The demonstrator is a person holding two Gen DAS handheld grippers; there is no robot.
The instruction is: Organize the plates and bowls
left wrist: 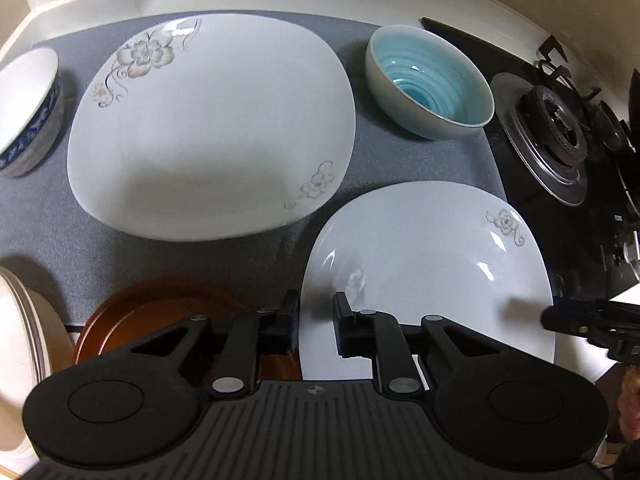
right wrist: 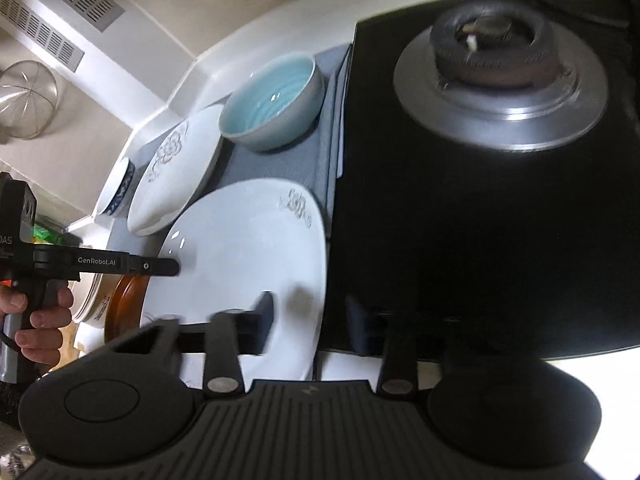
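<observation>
— Left wrist view first. Biggest risk here?

— Tipping the small plate (left wrist: 432, 272) at five o'clock. Left gripper (left wrist: 316, 320) straddling its nine o'clock rim, one finger outside and one over the white face, a gap showing between them. Not clamped, judging by that gap. Lifting from one edge alone likely to swing the far side down onto the grey mat (left wrist: 392, 160).

— Anything close enough to hit?

— Brown plate (left wrist: 160, 312) at seven o'clock, tucked just beside the outer finger and possibly under the rim. Could scrape or ride up with it. Large flowered plate (left wrist: 212, 120) at eleven o'clock, near enough for a clink. Blue bowl (left wrist: 430, 80) at one o'clock and patterned bowl (left wrist: 28, 108) at nine, both apart from the action.

— Pose of that gripper?

— Pitched down over the counter, fingers pointing to twelve o'clock. Right gripper (left wrist: 580, 322) reaching in from three o'clock, tip just past the plate's edge.

— Now the right wrist view.

— Same plate at the centre, its three o'clock rim overlapping the black stove (right wrist: 480, 220). Jaws spread wide, one finger over the plate, the other over the black glass. Closing off-centre could shove the plate toward nine o'clock instead of catching it. Fingers blurred, so contact impossible to tell.

— And the other tool there?

— Level, entering from nine o'clock, held in a bare hand (right wrist: 38, 316), tip over the plate's edge.
</observation>
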